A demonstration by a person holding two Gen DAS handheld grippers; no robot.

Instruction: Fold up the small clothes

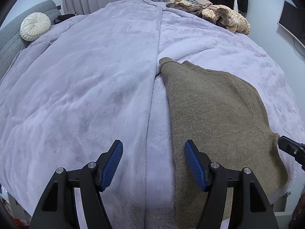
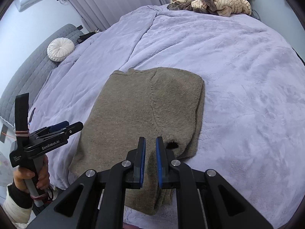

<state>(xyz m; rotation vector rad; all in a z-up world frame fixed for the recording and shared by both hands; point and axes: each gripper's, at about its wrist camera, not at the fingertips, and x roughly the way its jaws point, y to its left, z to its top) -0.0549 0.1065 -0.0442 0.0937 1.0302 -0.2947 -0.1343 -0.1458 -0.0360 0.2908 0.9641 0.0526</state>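
On the near edge of the bed:
Right gripper [image 2: 150, 162]: jaws drawn narrow, a ridge of knit seems pinched up between the blue pads, though the fisheye makes the contact hard to confirm.
Left gripper [image 1: 153, 164]: jaws wide, nothing between them, hovering over bare blanket just beside the garment's left edge.
Brown sweater [image 2: 133, 114]: lies flat on the lilac blanket [image 2: 238, 76], already doubled into a long panel with layered edges on its right side.
Step in hand: probably a lengthwise fold done, the near hem gathered for the crosswise fold.
Next move calls for: the left jaws to take the other near corner, then both to carry the hem toward the collar evenly.
Farther off: a pile of clothes [image 2: 213, 2] waits at the far edge.
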